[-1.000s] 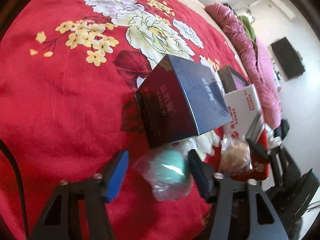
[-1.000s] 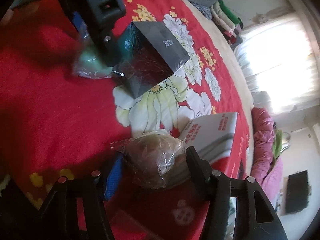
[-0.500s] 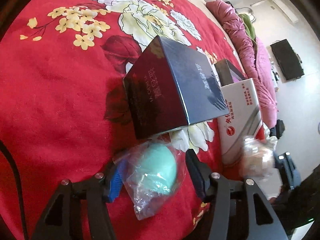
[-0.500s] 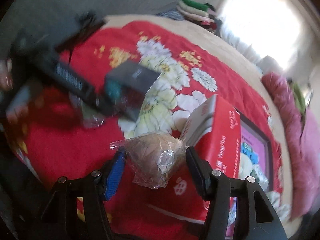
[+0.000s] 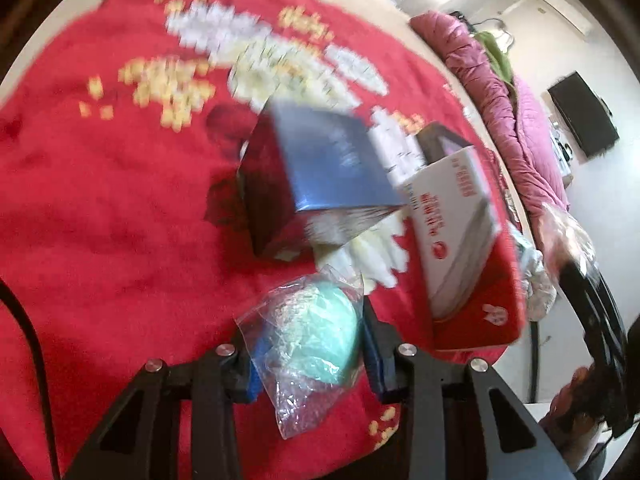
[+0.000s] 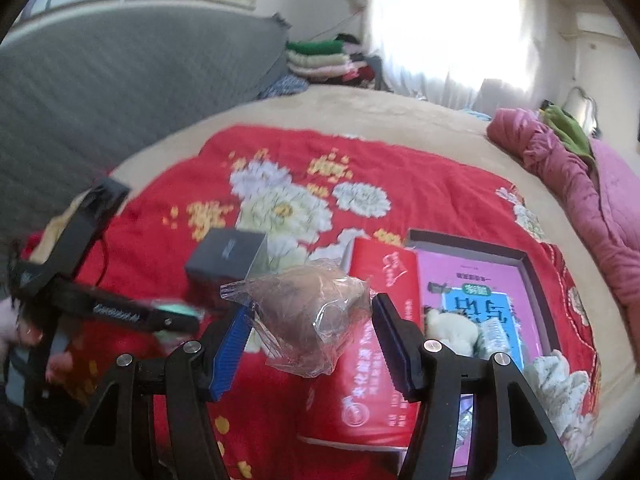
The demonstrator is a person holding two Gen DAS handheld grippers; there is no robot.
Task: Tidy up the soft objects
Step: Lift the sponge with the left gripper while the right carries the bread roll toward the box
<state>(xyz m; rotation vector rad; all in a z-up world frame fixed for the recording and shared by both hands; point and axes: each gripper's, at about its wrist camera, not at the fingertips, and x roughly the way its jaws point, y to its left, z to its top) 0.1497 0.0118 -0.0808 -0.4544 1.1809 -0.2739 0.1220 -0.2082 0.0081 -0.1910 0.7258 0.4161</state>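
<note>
A red blanket with white and yellow flowers covers the bed, with a pink quilt bunched along its far side. On the blanket stand a dark blue box, a red and white carton just beside it, and an open tray with a pink book. Folded clothes are stacked near the bright window.

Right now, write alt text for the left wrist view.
The left gripper, whose fingers have just been closing, holds a mint-green sponge in a clear plastic bag above a red floral blanket. Behind it stand a dark blue box and a red-and-white carton, blurred by motion.
</note>
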